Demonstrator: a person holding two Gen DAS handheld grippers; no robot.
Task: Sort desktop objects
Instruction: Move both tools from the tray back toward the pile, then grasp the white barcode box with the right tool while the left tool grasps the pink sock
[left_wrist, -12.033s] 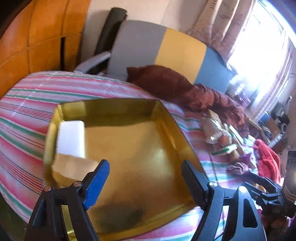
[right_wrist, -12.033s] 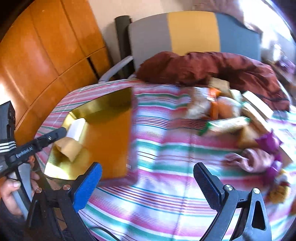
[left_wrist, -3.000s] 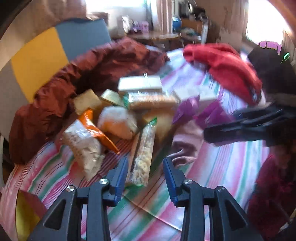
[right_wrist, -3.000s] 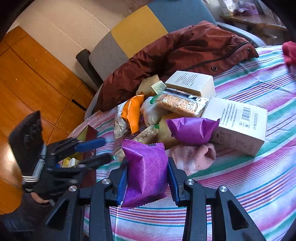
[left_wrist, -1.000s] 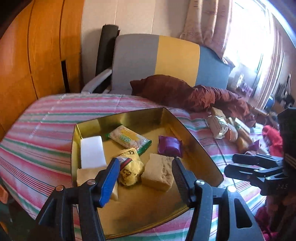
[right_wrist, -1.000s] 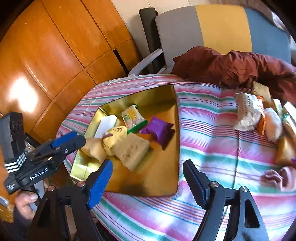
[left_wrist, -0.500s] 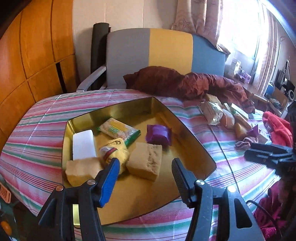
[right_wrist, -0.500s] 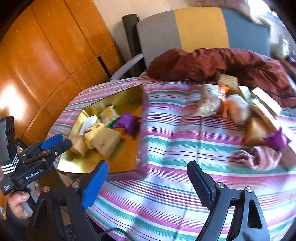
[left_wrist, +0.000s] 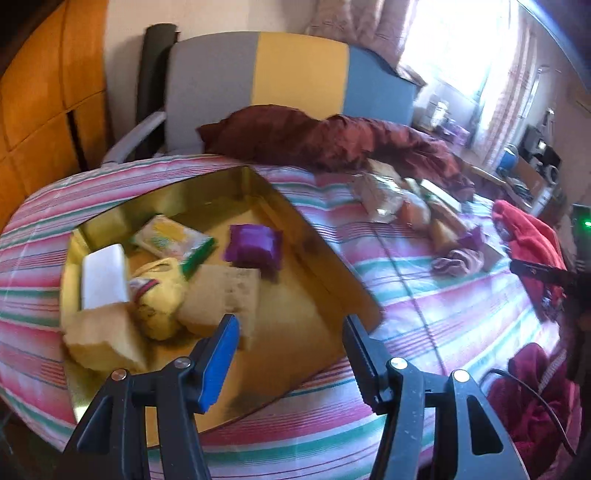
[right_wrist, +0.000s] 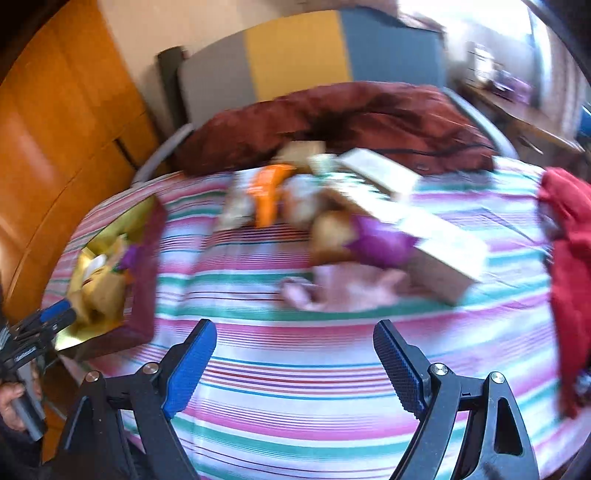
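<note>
A gold tray lies on the striped tablecloth at the left and holds a purple packet, a white block, a yellow pack, a green-edged snack pack and tan pieces. My left gripper hovers open over the tray's near part with nothing between its fingers. My right gripper stands wide open and empty above bare cloth, short of a blurred pile: a purple packet, an orange packet, white boxes and a pink cloth.
A maroon jacket lies along the table's far edge before a grey, yellow and blue chair. A red cloth sits at the right. Wooden panels stand at the left. The gold tray shows at the right wrist view's left.
The right gripper has swung right, away from the tray toward the pile, and its jaws stand wider. The left gripper has drifted slightly over the tray, still open.
</note>
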